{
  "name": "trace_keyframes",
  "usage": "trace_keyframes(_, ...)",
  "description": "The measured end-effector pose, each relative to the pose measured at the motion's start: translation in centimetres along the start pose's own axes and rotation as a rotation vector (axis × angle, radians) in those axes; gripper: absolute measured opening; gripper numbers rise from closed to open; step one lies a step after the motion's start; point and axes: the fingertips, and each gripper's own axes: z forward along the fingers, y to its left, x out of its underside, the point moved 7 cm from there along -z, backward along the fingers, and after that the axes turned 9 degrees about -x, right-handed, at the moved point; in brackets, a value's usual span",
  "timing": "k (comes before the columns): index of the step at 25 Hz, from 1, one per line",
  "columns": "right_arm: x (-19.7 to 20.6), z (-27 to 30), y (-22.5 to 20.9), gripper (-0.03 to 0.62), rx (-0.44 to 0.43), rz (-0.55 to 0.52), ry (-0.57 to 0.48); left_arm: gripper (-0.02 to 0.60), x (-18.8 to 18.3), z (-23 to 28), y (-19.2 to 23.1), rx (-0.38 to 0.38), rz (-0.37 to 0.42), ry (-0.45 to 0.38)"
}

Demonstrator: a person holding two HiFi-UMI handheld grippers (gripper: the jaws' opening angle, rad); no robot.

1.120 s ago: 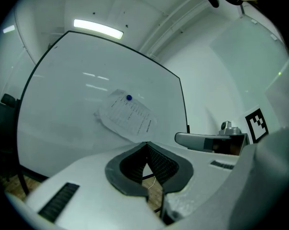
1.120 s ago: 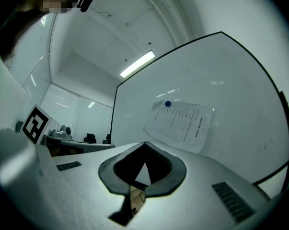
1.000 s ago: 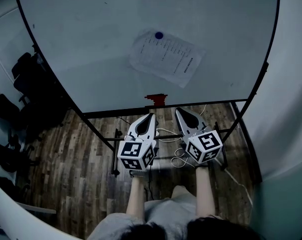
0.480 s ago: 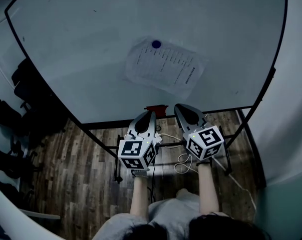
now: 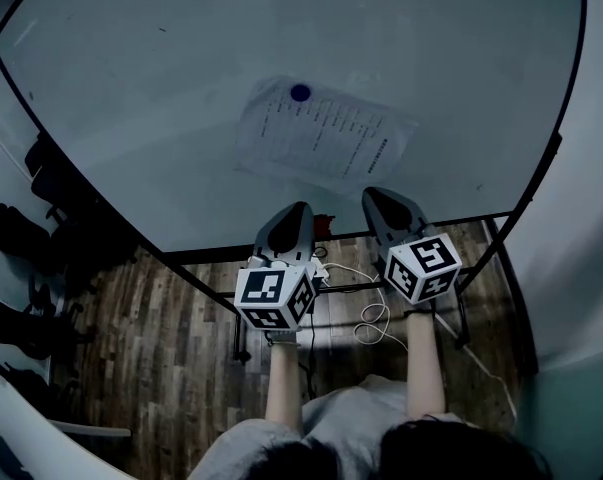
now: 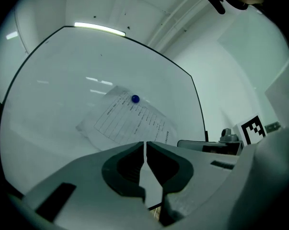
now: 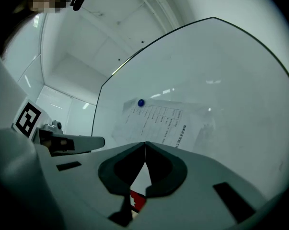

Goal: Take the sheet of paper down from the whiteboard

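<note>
Sheet of paper (image 5: 321, 138) hung tilted on the whiteboard (image 5: 161, 78), pinned near its top edge by a blue magnet (image 5: 300, 93). Left gripper (image 5: 299, 209) and right gripper (image 5: 375, 195) were side by side beneath the sheet, each with jaws pressed together and holding nothing. Since a second earlier, both had moved nearer the board, their tips now overlapping its lower edge. A red object (image 7: 137, 200) stayed mostly hidden behind the right jaws. The sheet's print was illegible.

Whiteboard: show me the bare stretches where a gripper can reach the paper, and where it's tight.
Bare whiteboard runs left of the sheet of paper to the black frame, above the blue magnet, and right of the sheet. Tight spot: under the sheet's lower edge, where the left gripper and right gripper, jaws shut, crowd together.
</note>
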Motion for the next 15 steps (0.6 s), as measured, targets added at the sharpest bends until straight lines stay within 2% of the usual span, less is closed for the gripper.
trace_keyframes(9, -0.4, 0.1, -3.1, 0.002, 0.016, -0.003, 0.031, 0.006, -0.2, 3.0, -0.6, -0.029, 0.03, 0.0)
trace_keyframes(15, -0.5, -0.2, -5.1, 0.003, 0.025, 0.002, 0.062, 0.007, -2.3, 5.0, -0.5, -0.06, 0.097, -0.036)
